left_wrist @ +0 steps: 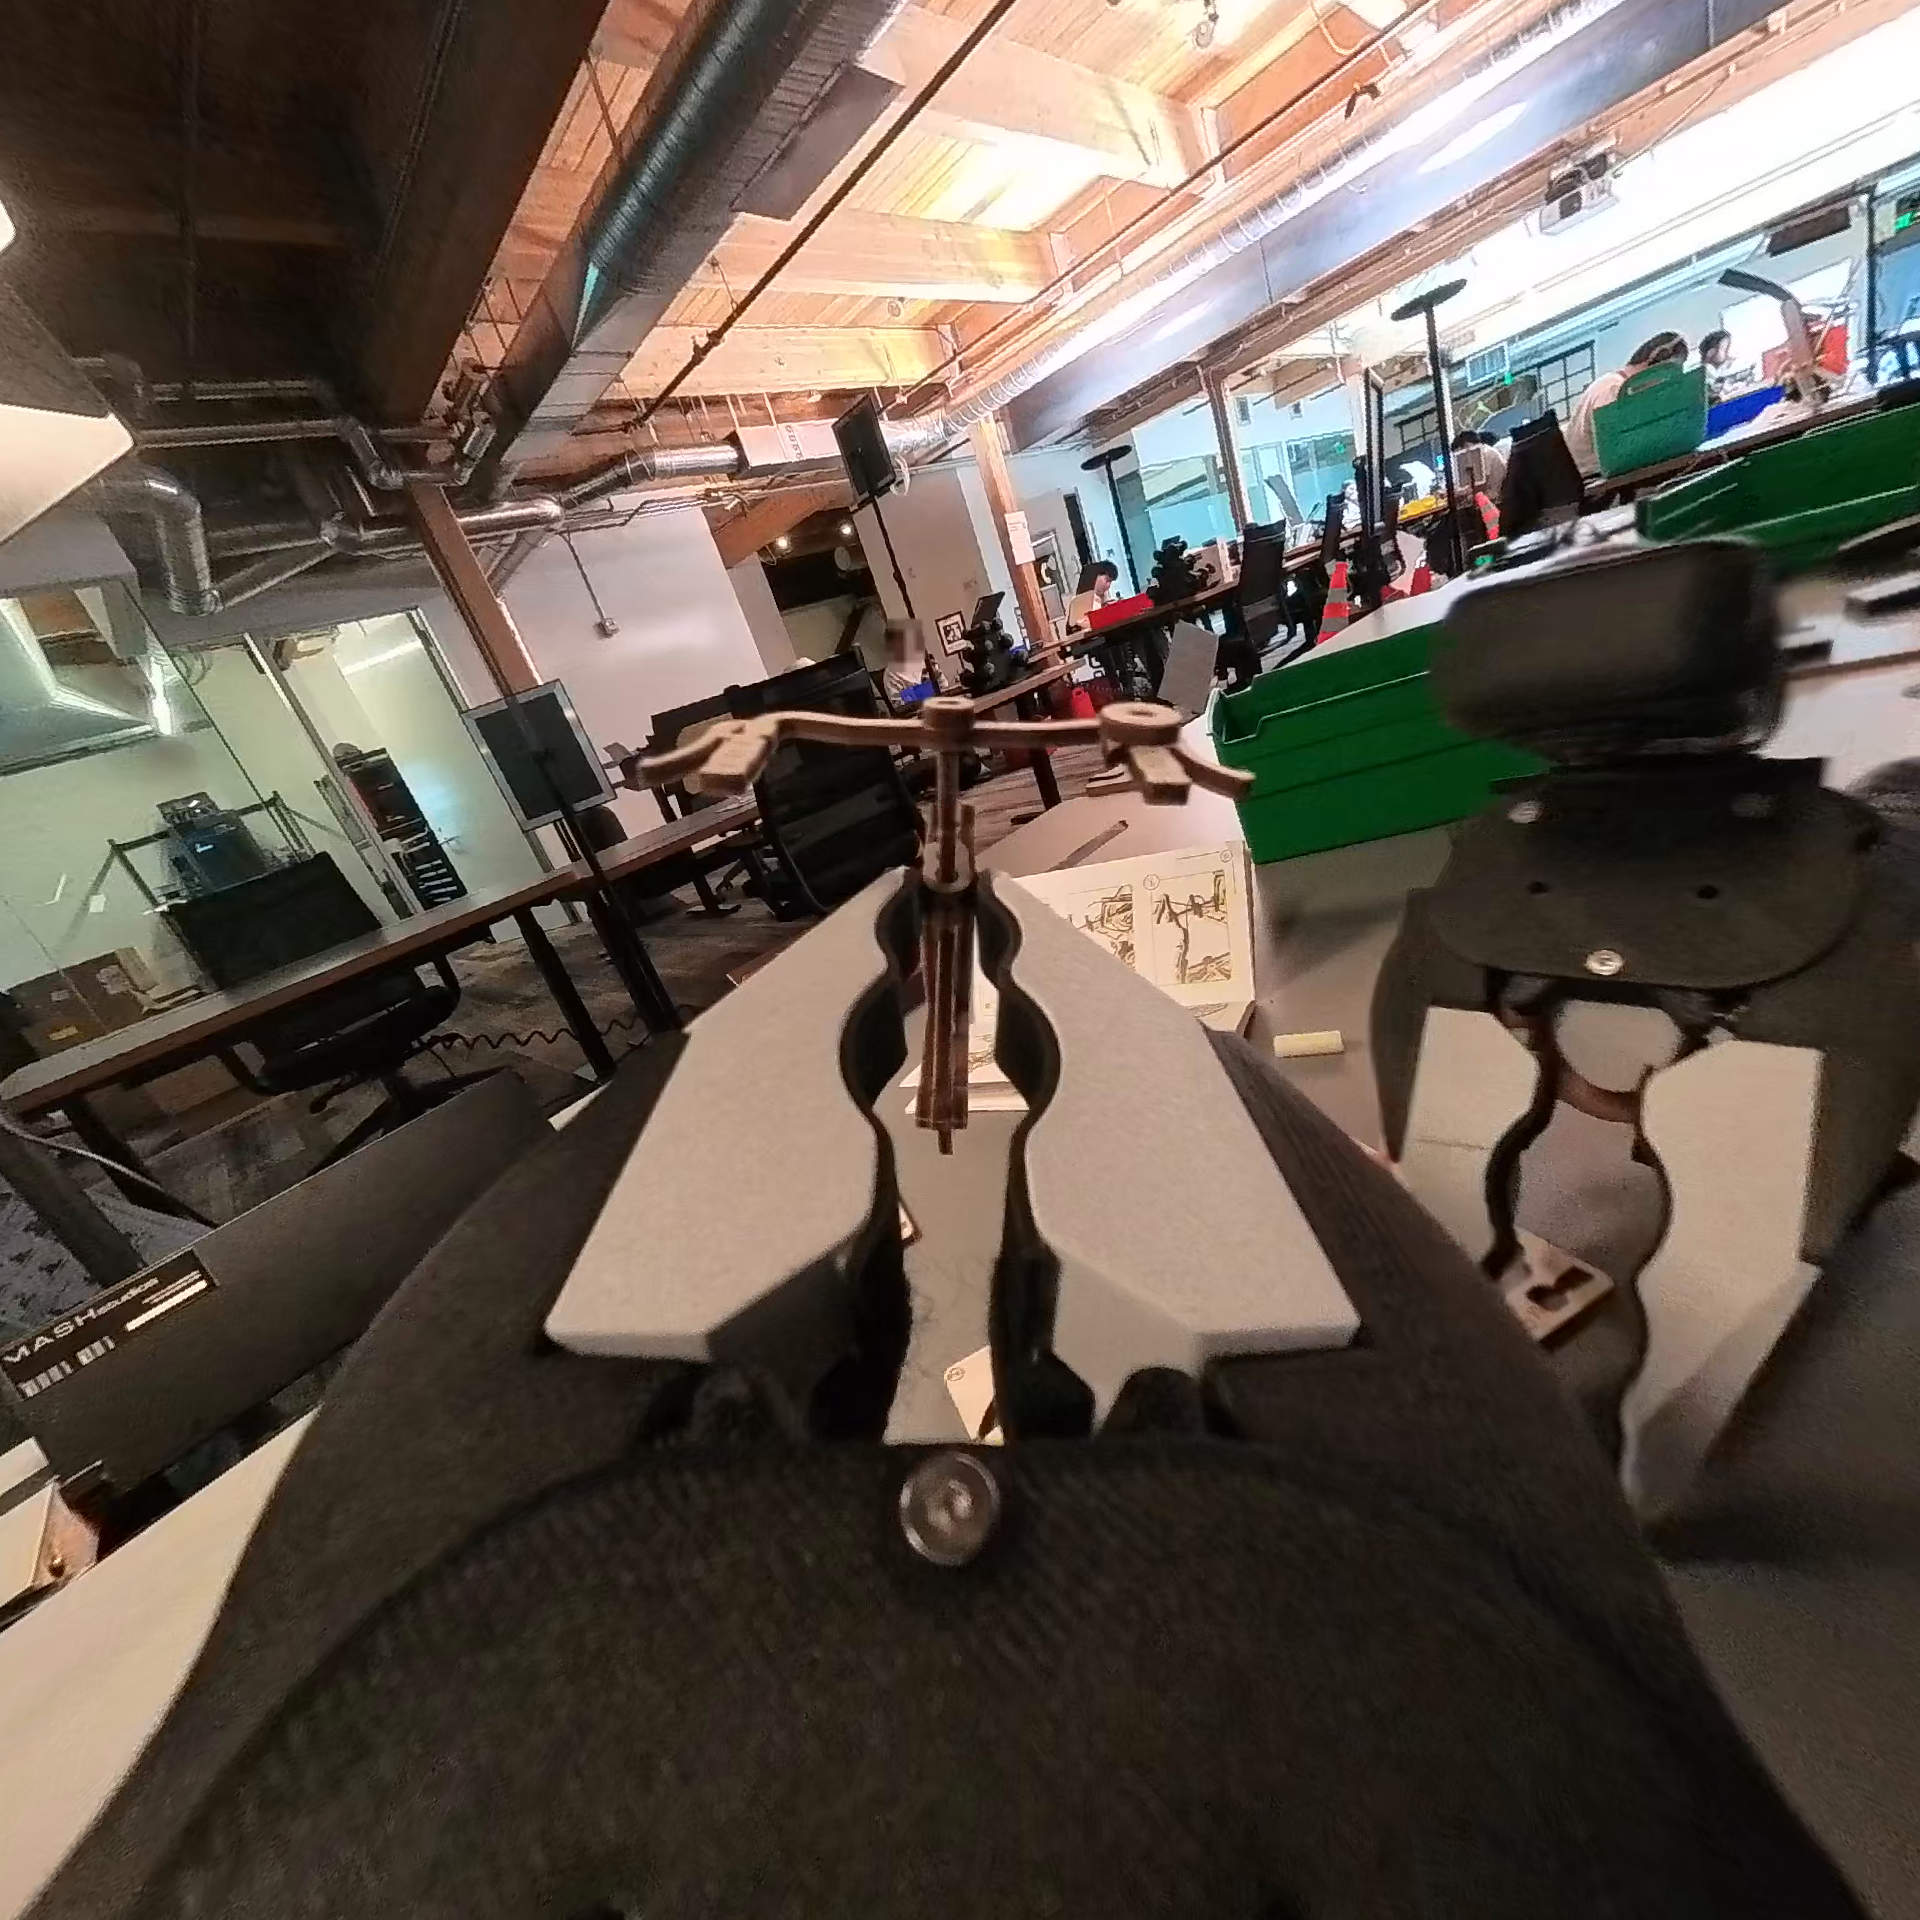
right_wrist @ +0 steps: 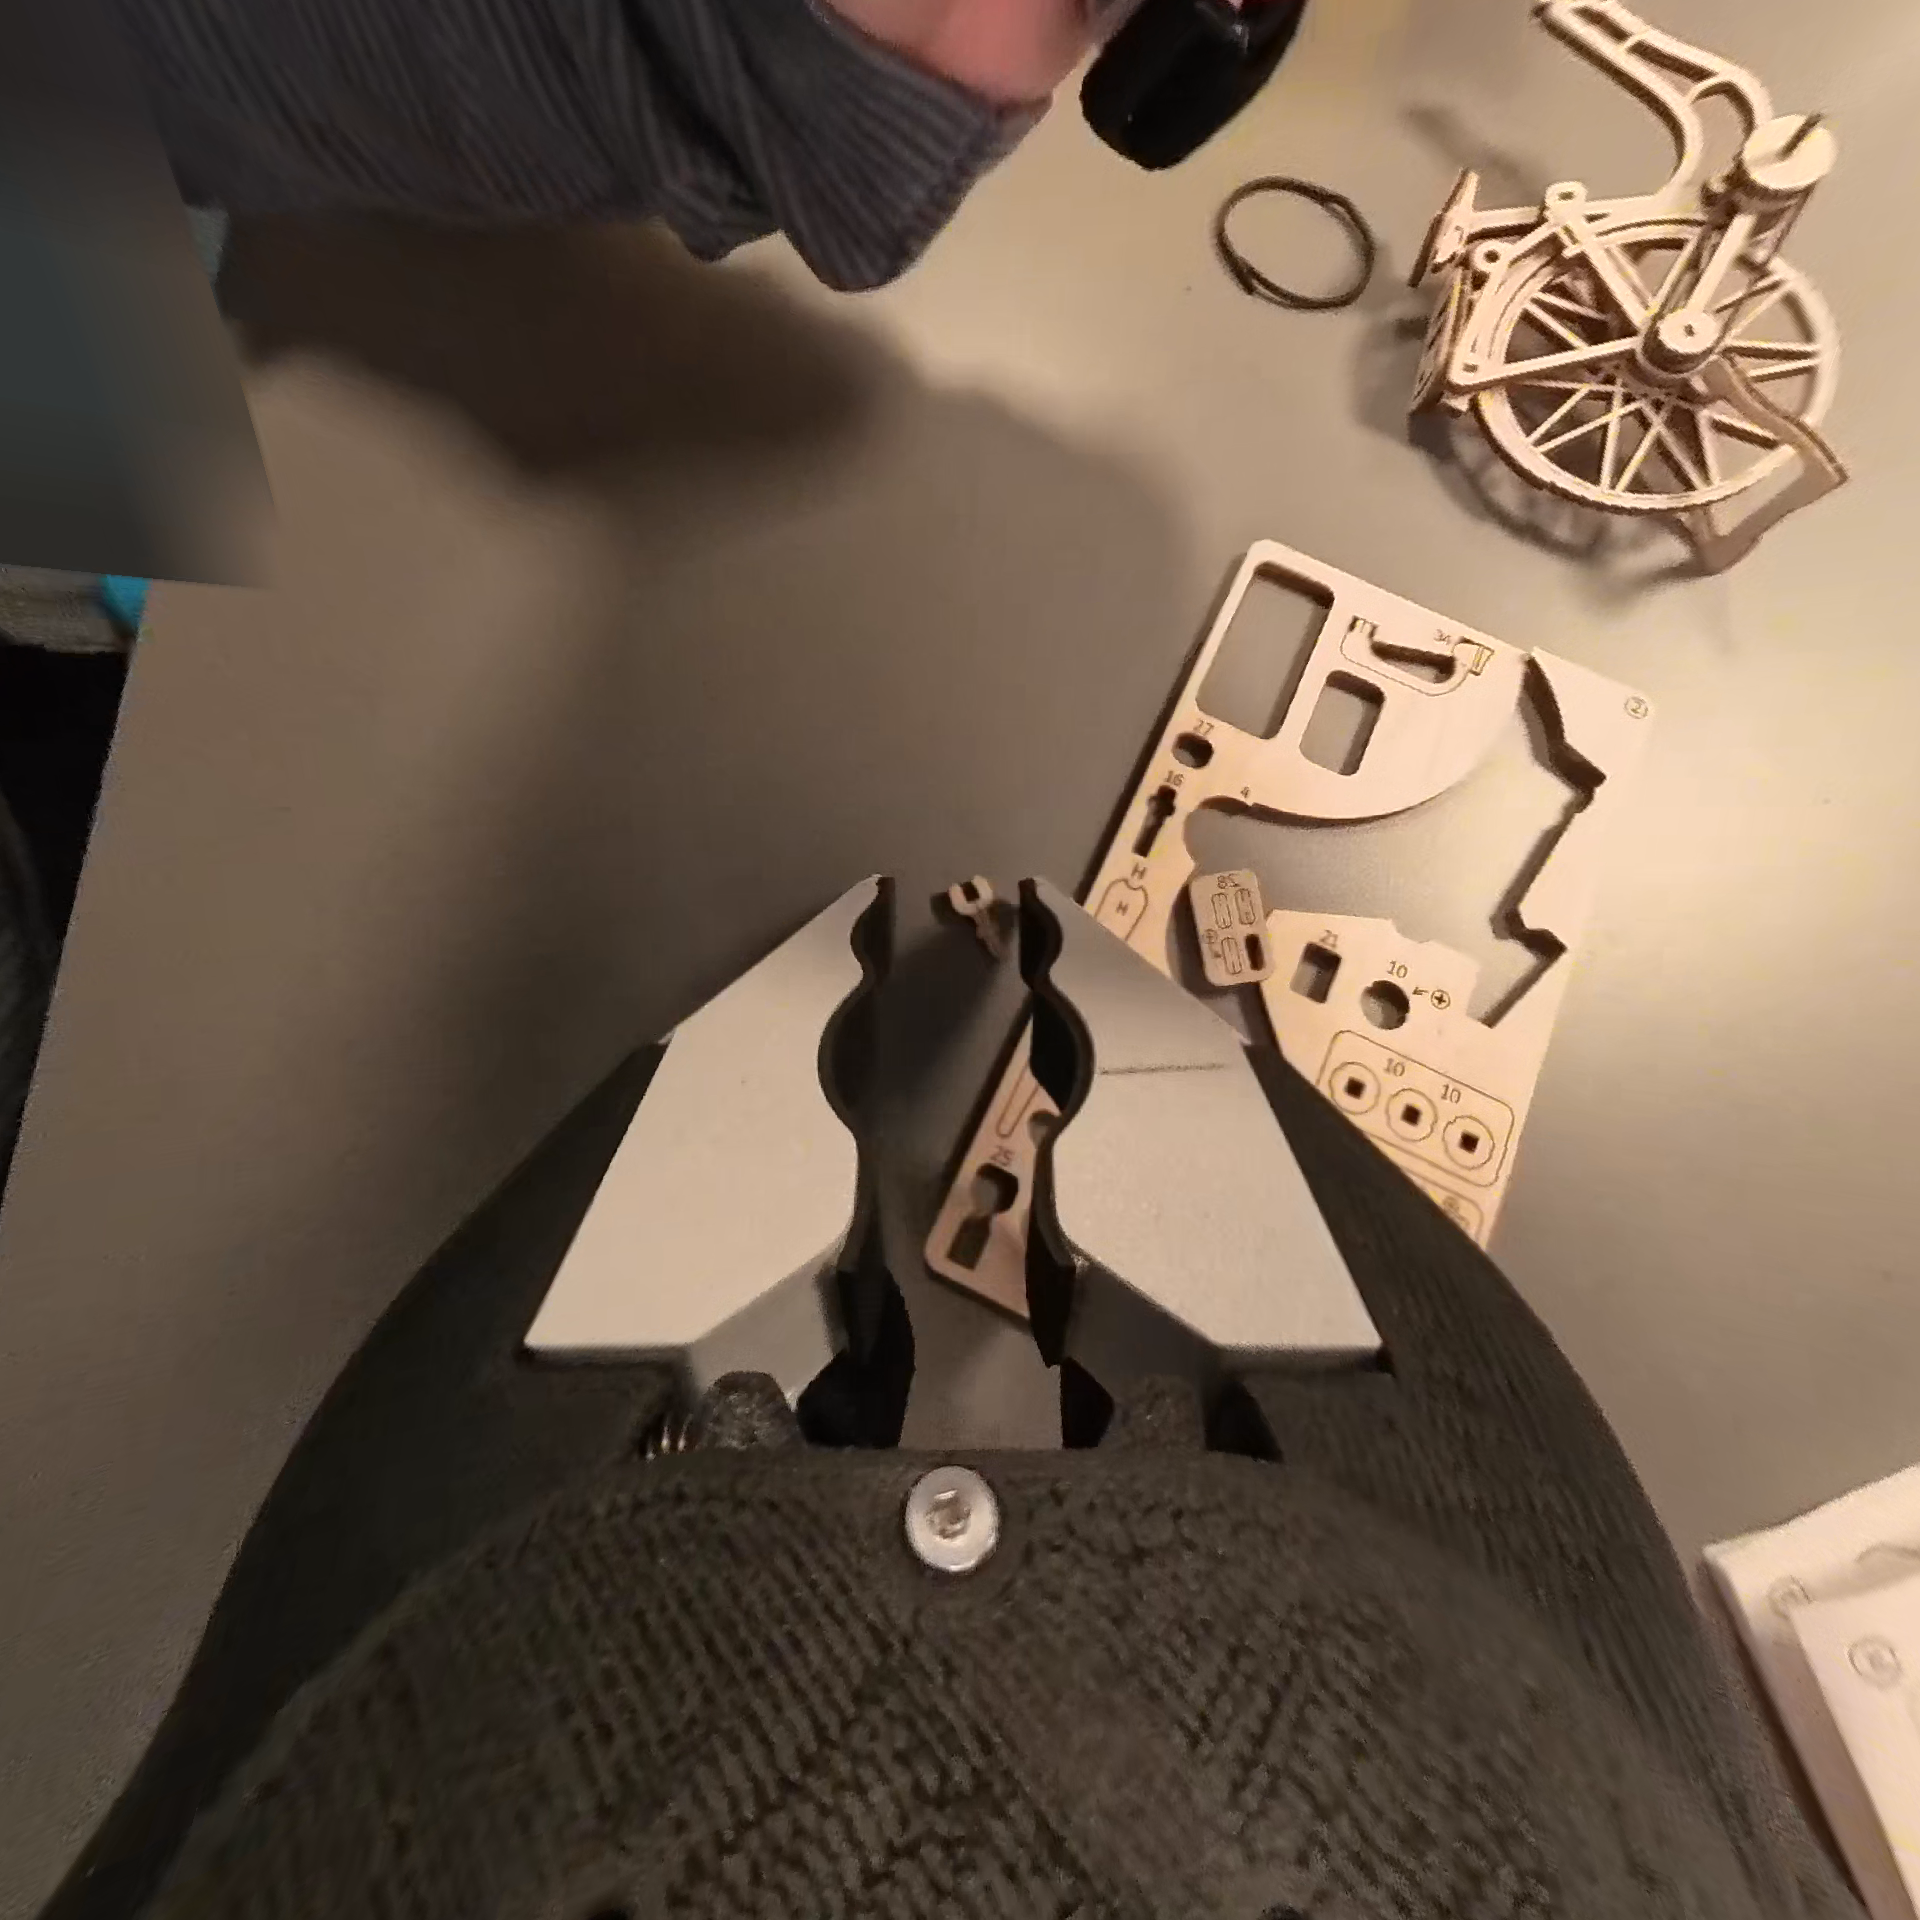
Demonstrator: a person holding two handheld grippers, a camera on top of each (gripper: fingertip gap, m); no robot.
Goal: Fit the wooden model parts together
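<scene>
Fitting wooden model parts with two claws

We are clamping the thin, brittle handlebar piece (left_wrist: 940,831) by its stem in the left claw (left_wrist: 943,904); right claw (right_wrist: 956,914) is hanging parted over a small piece (right_wrist: 975,914) beside the parts sheet (right_wrist: 1455,894).

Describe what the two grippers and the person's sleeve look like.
Both grippers have the same build: a black, coarsely textured body with a silver screw at its centre, and two pale grey wedge-shaped fingers lined with black wavy-edged pads. That goes for the left gripper and the right gripper. The sleeve is grey ribbed knit. No cables show.
</scene>
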